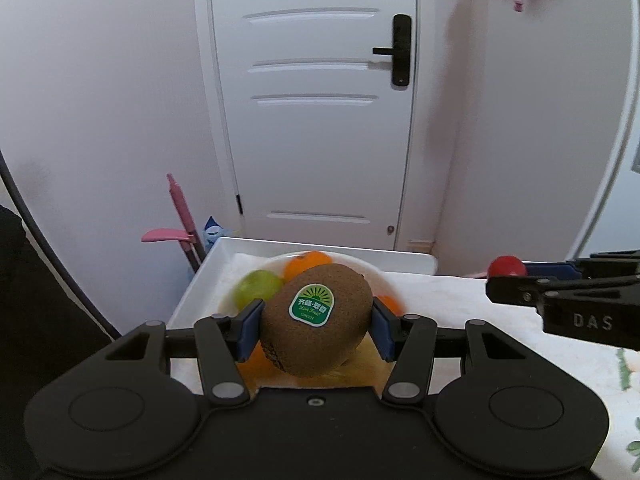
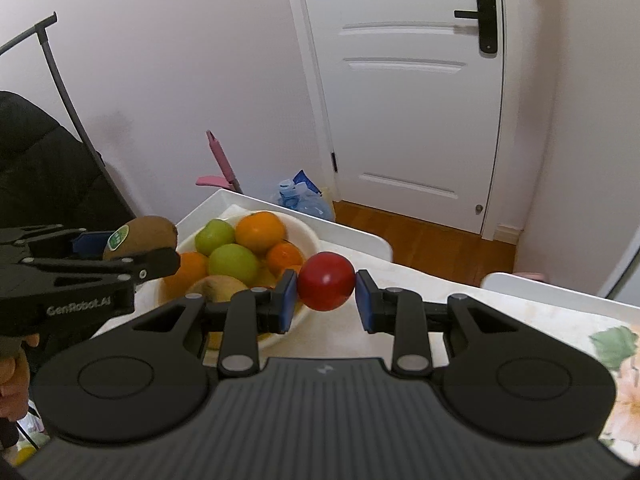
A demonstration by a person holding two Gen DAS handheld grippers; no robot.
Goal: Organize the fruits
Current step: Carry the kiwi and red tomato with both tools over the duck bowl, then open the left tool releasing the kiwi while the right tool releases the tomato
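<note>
My left gripper [image 1: 316, 326] is shut on a brown kiwi [image 1: 320, 322] with a green sticker and holds it above a white bowl [image 1: 372, 270] of fruit. The kiwi [image 2: 140, 236] and left gripper [image 2: 120, 258] also show at the left of the right wrist view. My right gripper [image 2: 326, 294] is shut on a small red fruit [image 2: 326, 286], held above the table just right of the bowl [image 2: 310, 236]. The bowl holds green fruits [image 2: 232, 264], oranges [image 2: 260, 232] and another kiwi [image 2: 218, 286]. The red fruit [image 1: 506, 266] shows in the left wrist view.
The bowl sits on a white table [image 2: 520, 304] with a floral cloth [image 2: 616, 360]. A white door [image 1: 320, 100] stands behind. A pink tool [image 1: 180, 216] and a blue plastic bag [image 2: 304, 198] are on the floor by the wall. A dark chair [image 2: 40, 168] is at left.
</note>
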